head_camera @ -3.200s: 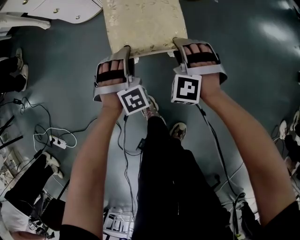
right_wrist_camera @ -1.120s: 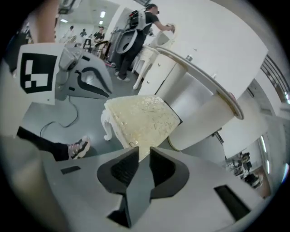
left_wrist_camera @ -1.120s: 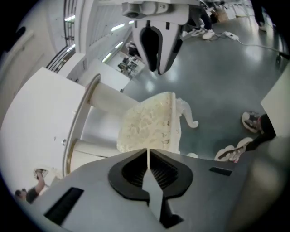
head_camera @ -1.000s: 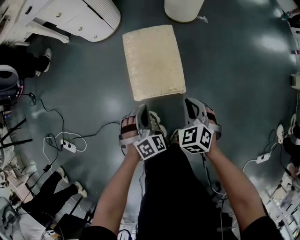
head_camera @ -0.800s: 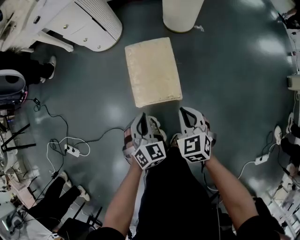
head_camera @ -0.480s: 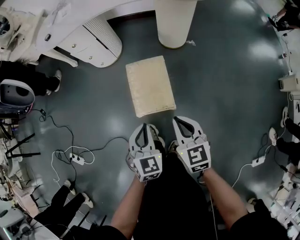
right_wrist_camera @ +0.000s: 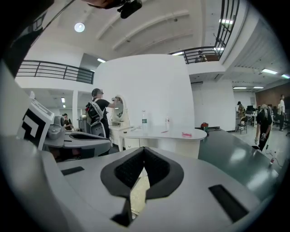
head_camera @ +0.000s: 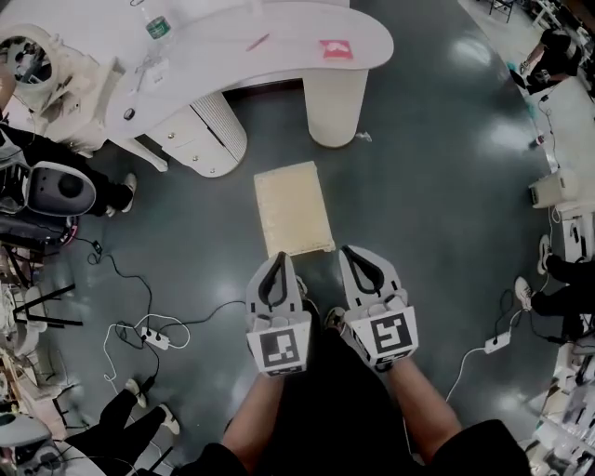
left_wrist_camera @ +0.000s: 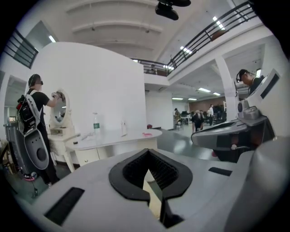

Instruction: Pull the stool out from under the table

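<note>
On the dark grey floor (head_camera: 437, 186), the stool (head_camera: 294, 207) stands fully clear of the white table (head_camera: 232, 46). Its cream cushioned top is in open view, between the table's round pedestal leg (head_camera: 337, 107) and the person's grippers. It touches neither table nor gripper. The left gripper (head_camera: 278, 265) is held out side by side with the right gripper (head_camera: 361, 260), both pointing towards the stool from above its near edge. Left jaws: closed together at the tips, nothing gripped; a strip of the stool shows through the hollow behind them. Right jaws: likewise closed together and empty. On the tabletop: a water bottle (head_camera: 155, 25) and a small pink item (head_camera: 336, 48). A white power strip (head_camera: 153, 337) with its cable lies on the floor to the left
</note>
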Available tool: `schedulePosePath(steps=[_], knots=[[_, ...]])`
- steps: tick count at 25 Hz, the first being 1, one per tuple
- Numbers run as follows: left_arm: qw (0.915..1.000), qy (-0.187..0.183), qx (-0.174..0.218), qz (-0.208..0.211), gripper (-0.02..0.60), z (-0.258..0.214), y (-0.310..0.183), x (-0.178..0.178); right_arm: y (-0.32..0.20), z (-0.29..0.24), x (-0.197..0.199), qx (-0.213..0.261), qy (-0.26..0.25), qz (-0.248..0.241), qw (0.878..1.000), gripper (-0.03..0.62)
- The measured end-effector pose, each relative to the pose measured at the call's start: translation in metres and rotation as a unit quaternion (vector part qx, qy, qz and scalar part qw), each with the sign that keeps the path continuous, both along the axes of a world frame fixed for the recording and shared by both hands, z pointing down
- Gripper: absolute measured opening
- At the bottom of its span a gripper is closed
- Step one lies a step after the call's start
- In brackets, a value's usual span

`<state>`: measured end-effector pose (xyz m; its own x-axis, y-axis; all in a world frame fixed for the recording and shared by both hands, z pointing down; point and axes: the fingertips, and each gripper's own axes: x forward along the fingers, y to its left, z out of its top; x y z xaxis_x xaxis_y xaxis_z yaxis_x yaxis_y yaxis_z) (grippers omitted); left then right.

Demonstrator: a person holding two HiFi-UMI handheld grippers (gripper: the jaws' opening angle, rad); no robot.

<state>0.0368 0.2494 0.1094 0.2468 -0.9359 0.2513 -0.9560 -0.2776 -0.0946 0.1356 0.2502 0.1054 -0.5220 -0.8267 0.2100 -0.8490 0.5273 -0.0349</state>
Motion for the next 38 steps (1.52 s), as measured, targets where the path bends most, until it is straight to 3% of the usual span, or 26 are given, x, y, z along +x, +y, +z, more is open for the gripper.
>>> schedulePosePath(steps=[5, 8, 14, 27, 38], knots=[[0.9981, 0.035, 0.050, 0.002, 0.006, -0.066, 0.006, 0.008, 0.007, -0.064, 0.015, 0.052, -0.006, 0.017, 0.998, 0.006], [0.9982, 0.018, 0.056, 0.003, 0.006, -0.091, 0.018, 0.009, 0.018, -0.091, 0.022, 0.062, -0.012, 0.015, 0.998, 0.006], [0.9969, 0.003, 0.073, 0.031, 0.006, -0.130, 0.045, 0.015, 0.038, -0.130, 0.020, 0.108, 0.022, -0.003, 0.994, 0.006], [0.9948, 0.015, 0.098, 0.023, 0.006, -0.150, 0.042, 0.019, 0.039, -0.151, 0.015, 0.127, 0.018, -0.007, 0.992, 0.006], [0.9957, 0.023, 0.087, 0.024, 0.006, -0.151, 0.044, 0.013, 0.040, -0.157, 0.005, 0.134, 0.017, -0.001, 0.991, 0.006]])
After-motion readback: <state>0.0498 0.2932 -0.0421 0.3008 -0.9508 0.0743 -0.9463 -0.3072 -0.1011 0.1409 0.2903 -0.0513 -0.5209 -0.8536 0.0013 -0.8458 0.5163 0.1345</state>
